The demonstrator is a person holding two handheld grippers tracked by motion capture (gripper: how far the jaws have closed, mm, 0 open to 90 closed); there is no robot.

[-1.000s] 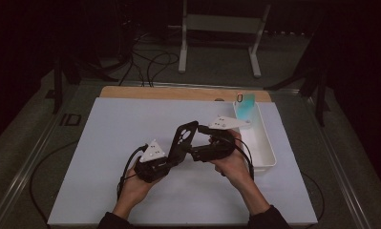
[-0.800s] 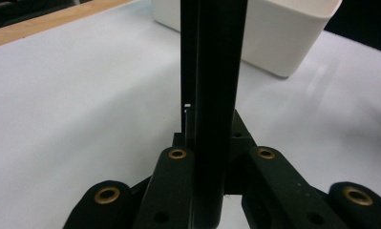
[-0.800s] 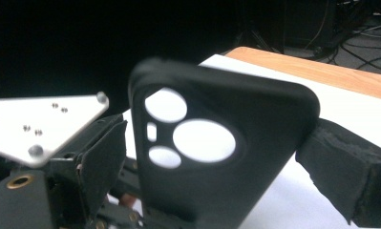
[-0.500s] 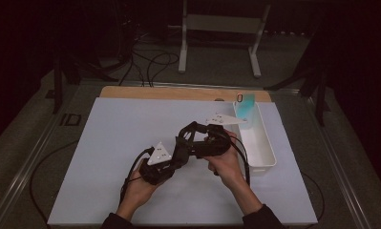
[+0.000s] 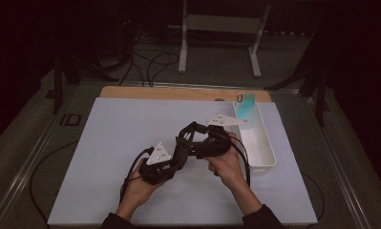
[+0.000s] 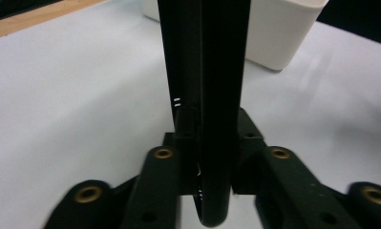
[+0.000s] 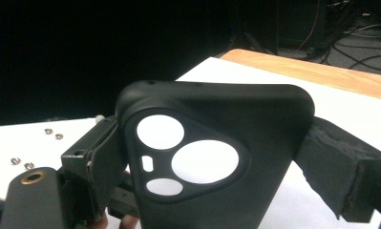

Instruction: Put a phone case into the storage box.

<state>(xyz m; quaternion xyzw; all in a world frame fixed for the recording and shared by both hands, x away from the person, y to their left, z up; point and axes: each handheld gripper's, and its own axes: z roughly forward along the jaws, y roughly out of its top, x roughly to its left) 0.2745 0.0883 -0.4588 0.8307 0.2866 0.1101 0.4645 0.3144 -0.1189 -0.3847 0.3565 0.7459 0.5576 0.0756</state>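
— Two grippers meet on one black phone case (image 7: 255,124), held in the air above the middle of the worktop (image 5: 107,143). What worries you?

— The handover. The right gripper (image 5: 190,136), coming in from about 4 o'clock, has its fingers (image 7: 336,162) set wide across the case's width, one pad on each long edge, and they have just been closing on it. The left gripper (image 5: 178,152), from 7 o'clock, has the case edge-on between its narrow fingers, which have just been opening.

— So the left has let go?

— I cannot tell whether its pads press on the case or only stand beside it.

— And the risk?

— I'd judge the case is soft and hollow. Squeezed across its width it could bow and spring out from between the right pads, most likely if the left frees it before the right is firm.

— Anything else?

— If both grip and the hands pull apart, the case could twist or skid in one grip. A dropped case would land on the worktop short of the white bin (image 5: 262,152) at 3 o'clock, or clip its rim.
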